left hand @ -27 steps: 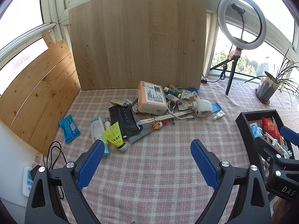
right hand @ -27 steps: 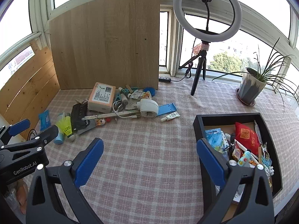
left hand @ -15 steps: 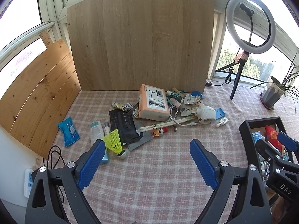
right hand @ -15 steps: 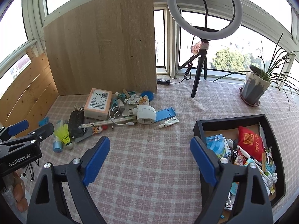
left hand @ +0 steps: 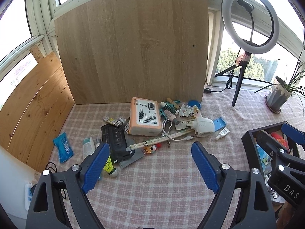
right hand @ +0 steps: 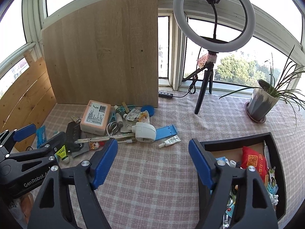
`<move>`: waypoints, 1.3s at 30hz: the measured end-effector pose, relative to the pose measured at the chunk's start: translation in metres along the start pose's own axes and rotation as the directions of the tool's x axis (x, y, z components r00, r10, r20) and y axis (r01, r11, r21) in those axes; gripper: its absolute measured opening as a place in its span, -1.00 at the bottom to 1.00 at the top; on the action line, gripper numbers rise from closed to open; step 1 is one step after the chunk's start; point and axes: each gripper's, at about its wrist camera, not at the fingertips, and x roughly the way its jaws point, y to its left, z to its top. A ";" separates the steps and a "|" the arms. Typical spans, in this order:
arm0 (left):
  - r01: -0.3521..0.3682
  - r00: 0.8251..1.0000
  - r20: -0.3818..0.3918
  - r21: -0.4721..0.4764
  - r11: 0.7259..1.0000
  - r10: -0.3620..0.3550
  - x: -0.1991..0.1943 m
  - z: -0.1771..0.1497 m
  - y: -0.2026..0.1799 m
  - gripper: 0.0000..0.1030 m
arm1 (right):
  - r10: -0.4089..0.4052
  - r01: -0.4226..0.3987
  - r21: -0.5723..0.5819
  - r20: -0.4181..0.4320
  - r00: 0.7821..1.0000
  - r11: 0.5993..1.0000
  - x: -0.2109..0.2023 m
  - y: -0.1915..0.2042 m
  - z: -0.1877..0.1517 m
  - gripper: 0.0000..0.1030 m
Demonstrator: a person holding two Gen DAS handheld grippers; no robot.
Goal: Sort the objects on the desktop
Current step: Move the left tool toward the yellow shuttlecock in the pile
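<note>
Table: a pink-checked cloth (left hand: 152, 187) covers it, bare in the near half under both grippers.
Backboard: a light wooden panel (left hand: 133, 47) stands upright at the far edge, right behind the clutter.
Ring light: on a small tripod (right hand: 213, 19) at the far right, well apart from the pile.
Plant: a striped pot (right hand: 261, 103) with long leaves sits at the far right by the window.
Tray: the black tray (right hand: 236, 142) lies at the near right, already holding a red packet (right hand: 253, 160) and a jumble of small bits I can't make out.
Pile: the unsorted objects lie in a heap in front of the backboard, left of centre.
Orange box: (left hand: 144, 118) the biggest piece, lying flat at the back of the pile.
White gadget: (left hand: 203, 126) rounded, at the right end of the pile, just beside a blue stand (right hand: 165, 131).
Shuttlecock: yellow-green (left hand: 110, 167), at the near left edge, partly behind a finger.
Small tube: (right hand: 169, 141) white, alone between the pile and the tray.
Left gripper: (left hand: 150, 165) hovers over bare cloth, fingers spread wide, holding nothing.
Right gripper: (right hand: 153, 162) likewise spread wide and empty, its right finger over the tray's near corner.
</note>
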 end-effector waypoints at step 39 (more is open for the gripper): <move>-0.221 0.967 -0.181 -0.232 0.947 0.182 0.072 -0.043 0.168 0.47 | 0.158 -0.162 -0.004 -0.215 0.964 0.987 0.094 0.051 0.002 -0.08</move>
